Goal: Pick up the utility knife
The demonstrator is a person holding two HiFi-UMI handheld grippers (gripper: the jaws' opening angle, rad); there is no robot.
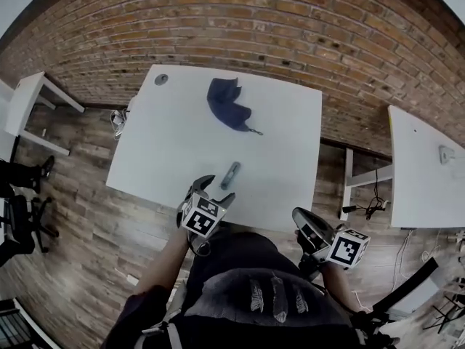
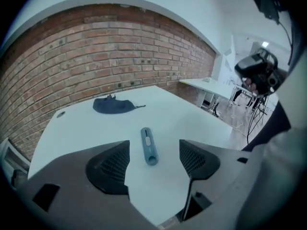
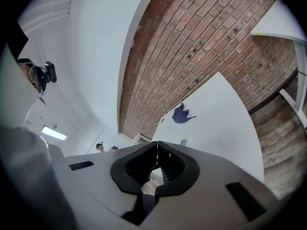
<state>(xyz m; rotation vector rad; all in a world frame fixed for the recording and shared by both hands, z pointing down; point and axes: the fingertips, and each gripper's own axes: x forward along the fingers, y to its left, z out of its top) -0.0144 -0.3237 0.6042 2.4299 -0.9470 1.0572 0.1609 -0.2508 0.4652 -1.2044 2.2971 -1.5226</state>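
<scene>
Brick wall [image 1: 254, 20] and plank floor surround the white rectangular table [image 1: 160, 151] where we work. Our left gripper [image 2: 154, 169] has its black ribbed pads [image 2: 111, 166] spread wide, gripping nothing. Just ahead of them, flat on the tabletop, lies the slim grey-blue utility knife [image 2: 148, 145]. It sits centred on the gap, its long axis running away from us along the gripper's pointing line. We judge that the pads would therefore close across its narrow width after a short advance downward.

Our right gripper [image 3: 157, 150] is fully closed and empty. It hangs off the table's near right corner, well apart from the knife, so the left one is nearer.

From the head view we learn that the left gripper [image 1: 216, 190] stops short of the knife [image 1: 230, 174]. Only the left gripper view shows the alignment and the slider on top. Farther back lies a crumpled dark blue cloth [image 1: 227, 104].
</scene>
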